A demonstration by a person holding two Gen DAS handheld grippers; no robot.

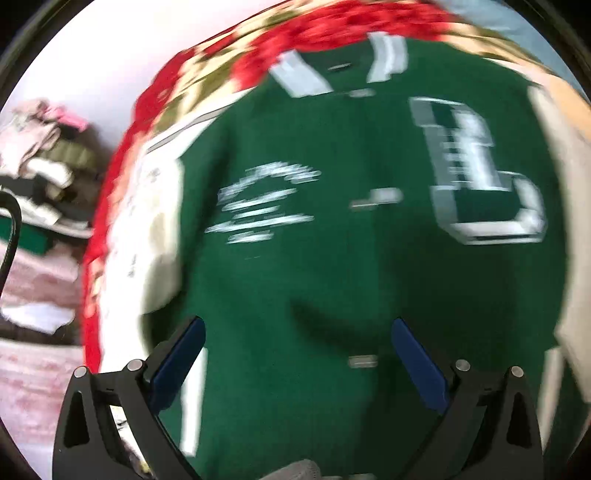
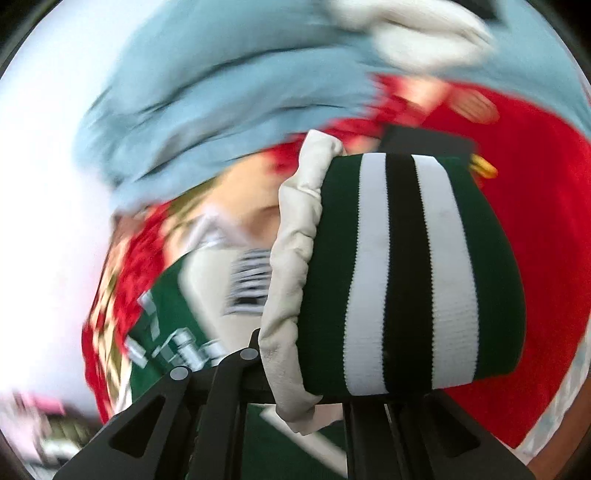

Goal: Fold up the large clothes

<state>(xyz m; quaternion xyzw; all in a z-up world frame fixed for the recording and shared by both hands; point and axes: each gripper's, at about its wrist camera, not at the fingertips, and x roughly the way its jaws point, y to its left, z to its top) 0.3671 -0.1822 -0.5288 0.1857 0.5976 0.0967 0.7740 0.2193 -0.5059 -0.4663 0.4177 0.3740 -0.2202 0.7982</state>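
Observation:
A dark green varsity jacket [image 1: 332, 258] with cream sleeves [image 1: 159, 240] and a big white letter patch [image 1: 480, 173] lies front up on a red flowered blanket [image 1: 122, 184]. My left gripper [image 1: 297, 326] hovers over the jacket's lower front, its blue-padded jaws wide apart with nothing between them. In the right wrist view, my right gripper [image 2: 306, 369] is shut on the end of a cream sleeve [image 2: 295, 258]. Its green cuff with white and black stripes [image 2: 406, 277] stands up in front of the lens and hides the fingertips. The jacket body [image 2: 162, 306] shows blurred below left.
A pile of mixed clothes [image 1: 44, 166] sits left of the blanket. Beyond the held cuff lie a light blue cloth [image 2: 221, 110], a white bundle [image 2: 424, 33] and more of the red blanket [image 2: 535, 221]. Both views are motion-blurred.

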